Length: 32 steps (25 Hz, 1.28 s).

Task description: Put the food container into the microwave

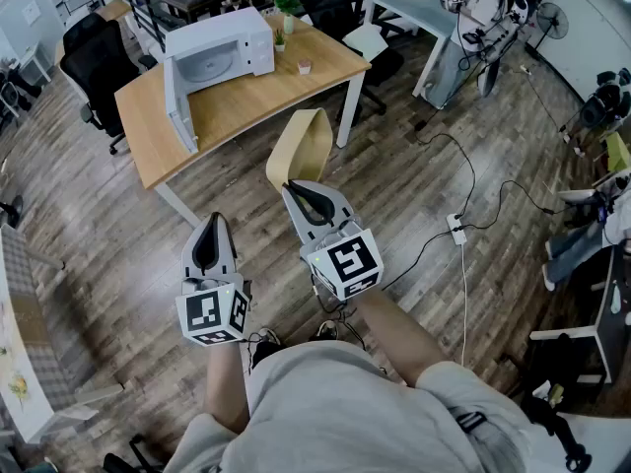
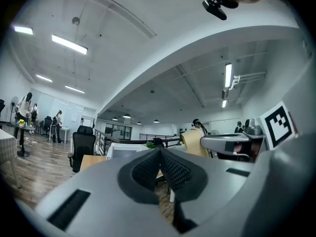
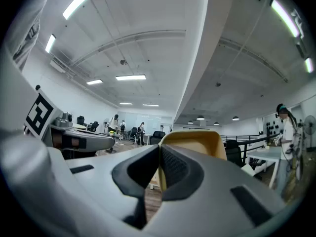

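Right now the food container (image 1: 301,146), a tan, empty-looking tub, is hanging in the air over the wood floor, well apart from the table (image 1: 246,106). The right gripper (image 1: 296,187) is pinching it by the near rim. In the right gripper view its jaws are clamping together on the thin wall of the container (image 3: 197,144), which is sticking up and away from the tips.

The left gripper (image 1: 213,221) is hovering just beside it, lower and to the left. Its jaws are pressing together with nothing between them, as the left gripper view shows (image 2: 159,154).

Ahead, the white microwave (image 1: 222,52) is sitting on the far left part of the table. Its door (image 1: 177,106) is swinging wide open toward the person, and the cavity is looking bare. A small plant (image 1: 288,6) and a little cup (image 1: 304,67) are standing to the microwave's right. A black chair (image 1: 94,62) is sitting off the table's left end, and a power strip (image 1: 456,228) with its cables is lying on the floor to the right.

Judging the step, this is the carry phase: the pickup looks done and the insertion is not started. The next move is calling for walking up to the table, levelling the container, and feeding it through the opening clear of the door edge. The rim-only grip could be letting it tilt.
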Available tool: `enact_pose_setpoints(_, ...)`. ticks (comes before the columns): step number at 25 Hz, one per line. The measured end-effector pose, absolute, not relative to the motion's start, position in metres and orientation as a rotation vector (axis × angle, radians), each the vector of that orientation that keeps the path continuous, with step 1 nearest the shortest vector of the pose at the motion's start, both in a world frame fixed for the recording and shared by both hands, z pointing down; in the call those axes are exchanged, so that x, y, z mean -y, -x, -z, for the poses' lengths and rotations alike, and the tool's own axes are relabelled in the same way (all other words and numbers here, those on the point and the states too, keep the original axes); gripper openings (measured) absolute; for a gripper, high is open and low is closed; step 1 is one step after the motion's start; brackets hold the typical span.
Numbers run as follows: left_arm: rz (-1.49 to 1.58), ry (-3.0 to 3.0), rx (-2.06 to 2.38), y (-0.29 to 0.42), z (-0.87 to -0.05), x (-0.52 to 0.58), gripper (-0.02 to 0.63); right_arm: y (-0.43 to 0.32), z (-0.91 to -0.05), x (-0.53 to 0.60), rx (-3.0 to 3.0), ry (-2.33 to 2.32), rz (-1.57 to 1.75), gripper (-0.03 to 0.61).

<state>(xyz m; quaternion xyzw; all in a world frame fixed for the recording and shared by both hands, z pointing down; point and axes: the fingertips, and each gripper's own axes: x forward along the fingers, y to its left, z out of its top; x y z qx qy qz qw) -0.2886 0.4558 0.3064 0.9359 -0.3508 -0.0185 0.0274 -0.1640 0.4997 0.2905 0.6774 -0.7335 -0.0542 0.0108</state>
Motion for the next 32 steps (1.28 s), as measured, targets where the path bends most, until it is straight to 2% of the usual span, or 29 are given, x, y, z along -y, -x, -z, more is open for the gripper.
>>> enact_pose_setpoints(8,0.051,-2.848,1.119,0.244,-0.332,-0.487,0.012,0.117,-0.318,-0.521,2.325,-2.05,0.135,0.015)
enact_pose_setpoints(16,-0.027,-2.84,1.11,0.225,-0.345,-0.473,0.012,0.101,-0.335,-0.508,2.346,-2.042,0.068,0.015)
enact_pose_setpoints(32,0.004,-2.885,0.942,0.121,-0.351,-0.327,0.012,0.015,-0.35,-0.381,2.264,-2.074,0.011,0.015)
